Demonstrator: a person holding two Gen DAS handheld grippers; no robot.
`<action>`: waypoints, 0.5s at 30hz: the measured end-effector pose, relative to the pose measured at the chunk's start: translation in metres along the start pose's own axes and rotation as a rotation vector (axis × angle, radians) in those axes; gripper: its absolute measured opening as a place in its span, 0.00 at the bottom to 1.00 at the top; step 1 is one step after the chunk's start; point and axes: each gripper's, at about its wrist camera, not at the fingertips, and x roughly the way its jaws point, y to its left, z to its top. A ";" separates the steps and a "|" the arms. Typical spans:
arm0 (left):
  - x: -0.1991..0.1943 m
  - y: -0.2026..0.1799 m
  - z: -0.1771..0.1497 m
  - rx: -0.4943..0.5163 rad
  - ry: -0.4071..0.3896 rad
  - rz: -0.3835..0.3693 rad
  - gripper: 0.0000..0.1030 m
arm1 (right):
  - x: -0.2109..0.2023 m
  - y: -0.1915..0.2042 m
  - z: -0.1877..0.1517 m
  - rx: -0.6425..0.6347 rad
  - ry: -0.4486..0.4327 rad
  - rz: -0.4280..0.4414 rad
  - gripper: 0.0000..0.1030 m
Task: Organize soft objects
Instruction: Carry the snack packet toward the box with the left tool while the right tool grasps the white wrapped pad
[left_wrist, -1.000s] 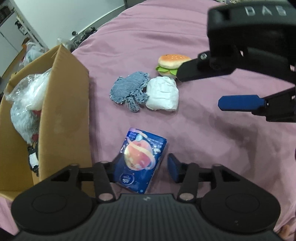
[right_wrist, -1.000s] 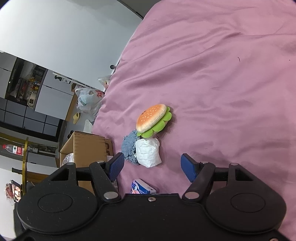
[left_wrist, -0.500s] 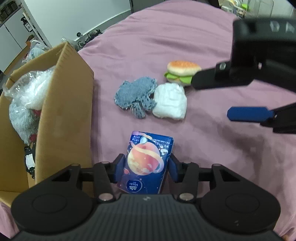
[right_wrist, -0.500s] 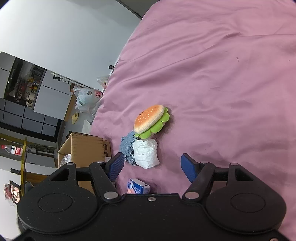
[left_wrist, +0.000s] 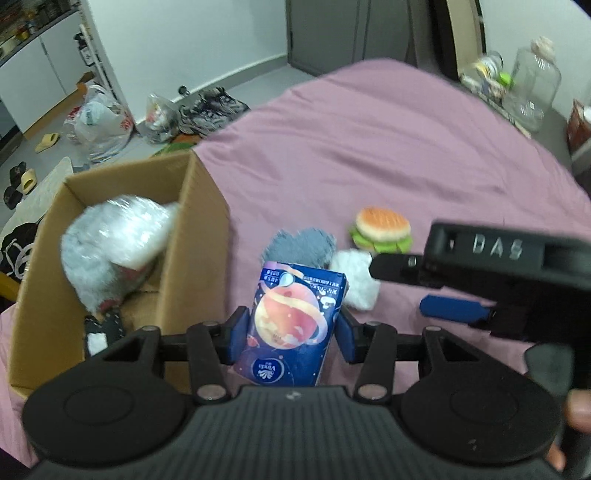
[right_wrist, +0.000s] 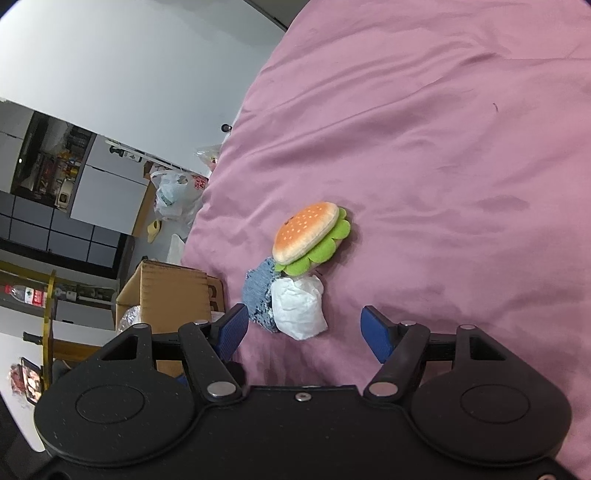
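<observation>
My left gripper (left_wrist: 291, 334) is shut on a dark blue tissue pack (left_wrist: 295, 321) with a planet print, and holds it up off the pink bedspread (left_wrist: 369, 147). To its left stands an open cardboard box (left_wrist: 199, 236) with a plastic-wrapped grey bundle (left_wrist: 110, 240) inside. On the bed lie a burger plush (right_wrist: 310, 232), a blue-grey knitted cloth (right_wrist: 260, 291) and a white crumpled bundle (right_wrist: 299, 308), all touching. My right gripper (right_wrist: 308, 330) hovers open just short of the white bundle, with nothing between its fingers. The left wrist view shows it at the right edge.
Beyond the bed's far edge the floor holds plastic bags (left_wrist: 99, 122), shoes (left_wrist: 210, 110) and slippers. Glass jars (left_wrist: 532, 85) stand on a surface at the far right. The wide pink bedspread (right_wrist: 443, 147) stretches beyond the burger plush.
My left gripper closed on the tissue pack and lifted it off the bed, so the box's inside and the room beyond now show. The right gripper stayed put.
</observation>
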 end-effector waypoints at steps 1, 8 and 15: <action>-0.003 0.003 0.003 -0.010 -0.010 -0.002 0.47 | 0.001 0.000 0.001 0.006 -0.003 0.006 0.65; -0.020 0.025 0.021 -0.069 -0.066 -0.032 0.47 | 0.014 0.007 0.000 -0.017 0.009 -0.001 0.65; -0.026 0.044 0.026 -0.110 -0.083 -0.060 0.47 | 0.030 0.020 -0.008 -0.086 0.032 -0.053 0.64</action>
